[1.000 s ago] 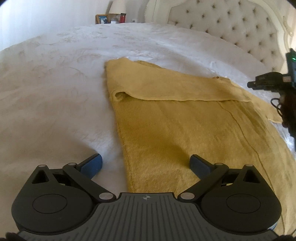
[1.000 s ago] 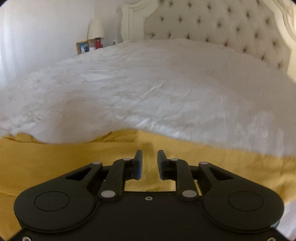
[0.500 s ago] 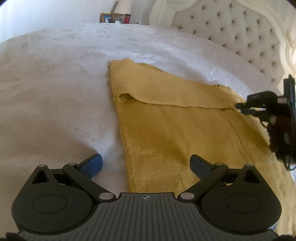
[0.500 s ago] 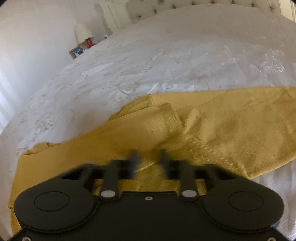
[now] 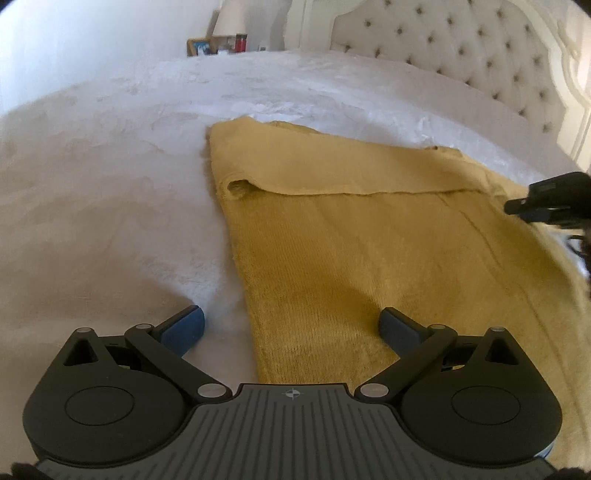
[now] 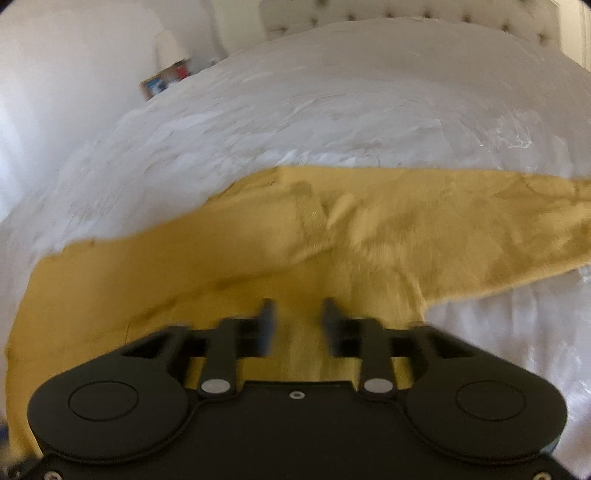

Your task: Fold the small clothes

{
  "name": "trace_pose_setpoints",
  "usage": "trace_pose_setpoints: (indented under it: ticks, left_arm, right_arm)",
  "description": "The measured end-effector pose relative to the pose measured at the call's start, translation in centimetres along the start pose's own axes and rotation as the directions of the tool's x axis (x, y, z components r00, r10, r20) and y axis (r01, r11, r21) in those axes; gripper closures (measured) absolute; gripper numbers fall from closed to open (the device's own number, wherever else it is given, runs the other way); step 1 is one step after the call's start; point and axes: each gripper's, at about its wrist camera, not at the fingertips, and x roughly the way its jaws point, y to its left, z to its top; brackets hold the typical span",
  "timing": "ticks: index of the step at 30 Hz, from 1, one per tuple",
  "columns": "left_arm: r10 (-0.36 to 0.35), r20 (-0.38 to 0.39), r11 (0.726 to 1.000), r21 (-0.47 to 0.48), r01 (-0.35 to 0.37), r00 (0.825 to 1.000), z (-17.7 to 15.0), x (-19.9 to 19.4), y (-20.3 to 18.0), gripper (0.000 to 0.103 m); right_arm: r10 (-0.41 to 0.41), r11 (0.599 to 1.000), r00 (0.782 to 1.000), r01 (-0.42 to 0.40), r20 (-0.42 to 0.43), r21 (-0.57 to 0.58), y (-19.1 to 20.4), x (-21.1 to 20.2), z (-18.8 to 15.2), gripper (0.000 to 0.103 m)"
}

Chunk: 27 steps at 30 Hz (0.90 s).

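1. The bed (image 5: 110,192) fills most of both views, its white cover serving as the folding surface, with a tufted headboard (image 5: 461,55) at the far end.
2. The yellow top (image 5: 369,240) lies flat across the cover. Its far edge is already turned over toward the middle, leaving a straight fold line and a small rolled lip at the left corner. From the right wrist view a sleeve (image 6: 480,236) trails off to the right, not yet tucked in, so I'd judge the folding only partly done.
3. The left gripper (image 5: 291,326) hovers low over the near left corner of the top, jaws spread wide: one finger sits over the bare cover, the other over the cloth, straddling the side edge. That looks like a stance for taking hold of that edge.
4. The right gripper (image 6: 297,323) is over the cloth near the sleeve's root. The view is blurred, but a clear gap with yellow showing between the fingers says the jaws are somewhat parted and holding nothing.
5. A lamp (image 5: 229,22) and small items stand on a bedside shelf, well away from the work.
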Motion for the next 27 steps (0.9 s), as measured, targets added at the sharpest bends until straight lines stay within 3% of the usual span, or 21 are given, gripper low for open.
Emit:
trace_pose_setpoints:
  ticks: [1,4,7,14,17,21,27]
  left_arm:
    - [0.011,0.013,1.0,0.01,-0.011,1.0,-0.2,0.0,-0.2,0.0]
    - [0.025,0.044,0.999,0.031,-0.026,0.999,-0.8,-0.1,-0.5,0.0]
    - [-0.002,0.042,1.0,0.019,0.001,0.999,-0.7,-0.3,0.0,0.001]
    - [-0.021,-0.102,1.0,0.02,0.023,0.995,-1.5,-3.5,0.8,0.001]
    - [-0.039,-0.159,0.999,-0.022,0.036,0.987,-2.8,-5.4,1.3,0.001]
    - [-0.061,-0.209,0.997,-0.056,0.05,0.976,-4.8,-8.0,1.5,0.001]
    - [-0.086,-0.257,0.996,-0.008,0.087,0.963,-7.9,-10.9,-0.9,0.001]
  right_arm:
    - [0.004,1.0,1.0,-0.005,-0.005,-0.027,0.2,-0.6,-0.6,0.038]
    - [0.012,0.995,1.0,-0.014,-0.021,-0.098,0.7,-2.4,-2.6,0.035]
    - [0.036,0.991,0.999,-0.041,-0.034,-0.13,0.7,-4.5,-4.5,0.032]
    - [0.082,0.986,0.992,-0.094,-0.092,-0.134,-0.3,-9.1,-8.4,0.032]
    - [0.08,0.987,0.991,-0.094,-0.112,-0.131,-1.1,-11.0,-10.0,0.032]
    - [0.06,0.989,0.989,-0.077,-0.135,-0.13,-2.7,-13.8,-12.0,0.03]
    - [-0.028,0.989,0.989,0.007,-0.144,-0.145,-6.1,-17.7,-13.7,0.025]
